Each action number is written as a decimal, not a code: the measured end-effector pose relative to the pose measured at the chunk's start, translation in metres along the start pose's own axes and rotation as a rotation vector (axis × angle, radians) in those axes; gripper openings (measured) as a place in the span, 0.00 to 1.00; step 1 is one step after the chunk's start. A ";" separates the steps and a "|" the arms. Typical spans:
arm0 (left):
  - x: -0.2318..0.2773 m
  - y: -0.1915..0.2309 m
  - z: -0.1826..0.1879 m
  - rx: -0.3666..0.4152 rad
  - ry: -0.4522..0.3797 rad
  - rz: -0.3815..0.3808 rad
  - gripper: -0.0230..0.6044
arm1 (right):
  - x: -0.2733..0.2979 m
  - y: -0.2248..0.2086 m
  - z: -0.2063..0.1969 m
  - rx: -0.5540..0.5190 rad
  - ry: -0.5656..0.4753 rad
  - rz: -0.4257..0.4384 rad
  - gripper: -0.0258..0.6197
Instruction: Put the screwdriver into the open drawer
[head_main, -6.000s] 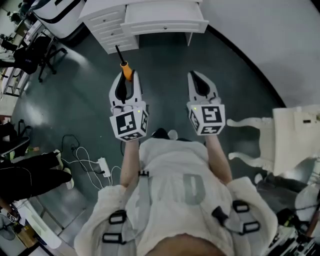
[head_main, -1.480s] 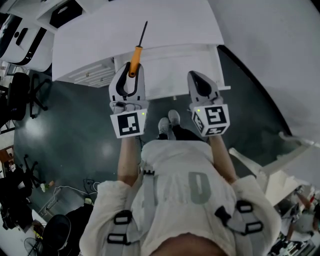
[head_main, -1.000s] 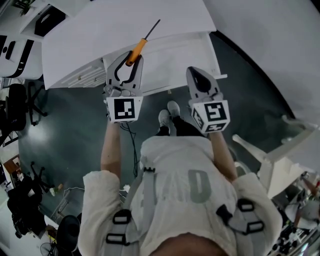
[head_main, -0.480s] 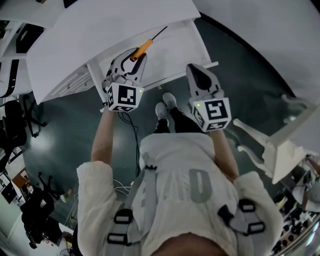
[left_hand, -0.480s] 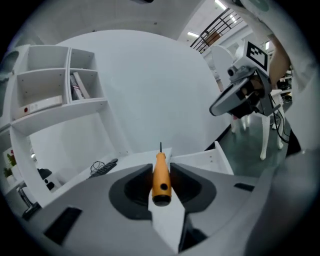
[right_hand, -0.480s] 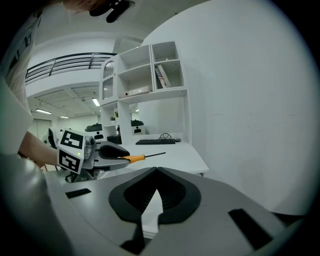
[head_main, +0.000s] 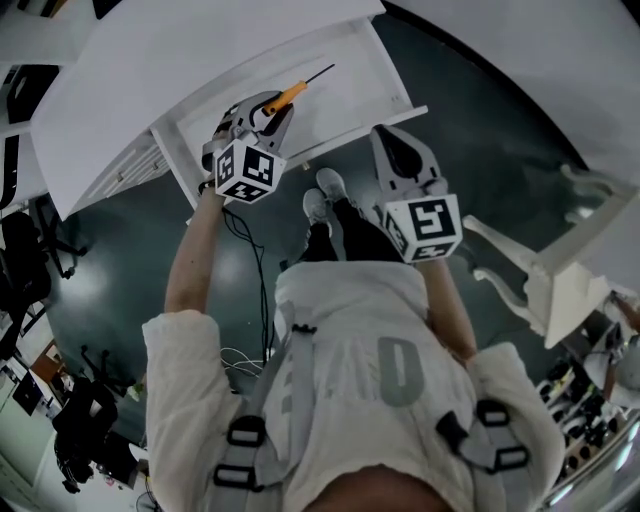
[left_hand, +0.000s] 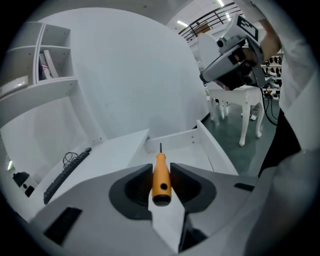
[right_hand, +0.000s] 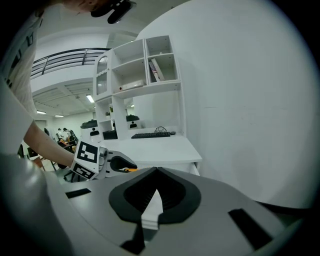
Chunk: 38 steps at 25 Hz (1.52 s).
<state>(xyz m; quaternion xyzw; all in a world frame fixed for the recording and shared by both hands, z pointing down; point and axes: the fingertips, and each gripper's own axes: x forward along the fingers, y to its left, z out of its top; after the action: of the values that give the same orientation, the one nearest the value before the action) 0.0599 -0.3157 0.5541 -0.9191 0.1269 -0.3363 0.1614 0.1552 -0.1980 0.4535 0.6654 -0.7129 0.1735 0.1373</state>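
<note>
Now the left gripper (head_main: 270, 108) sits lower and farther out than a second and a half ago. Then the screwdriver (head_main: 293, 93) stood above the desk top (head_main: 200, 50), pointing straight up the head view. It now leans toward that view's upper right, over the open drawer (head_main: 350, 95). The right gripper (head_main: 389, 138) has hardly shifted in the head view.

The left fingers (left_hand: 137, 172) pinch the screwdriver's orange handle from both sides. Its butt end lies just behind the fingertips and the rest of the handle juts ahead of them. The long axis runs straight out along the line of the fingers. The thin dark shaft points away from the fingertips and somewhat downward, toward the drawer's far wall (left_hand: 170, 141). The tool hangs above the drawer floor, which lies ahead of and below the fingers. I cannot tell whether the tip touches anything.

The right fingers (right_hand: 172, 175) are pressed together with nothing between them, and the left gripper and a bit of orange handle show beyond them to their left.
</note>
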 end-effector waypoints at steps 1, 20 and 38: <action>0.005 -0.003 -0.006 0.002 0.015 -0.012 0.21 | 0.000 -0.001 -0.004 0.002 0.008 0.000 0.05; 0.066 -0.037 -0.097 -0.123 0.242 -0.172 0.21 | 0.021 0.003 -0.020 0.001 0.056 0.083 0.05; 0.073 -0.047 -0.122 -0.171 0.285 -0.223 0.21 | 0.022 0.006 -0.029 -0.012 0.080 0.089 0.05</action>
<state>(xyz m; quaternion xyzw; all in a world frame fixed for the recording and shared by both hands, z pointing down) 0.0397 -0.3240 0.7022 -0.8808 0.0740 -0.4670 0.0248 0.1461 -0.2046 0.4888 0.6247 -0.7368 0.2017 0.1619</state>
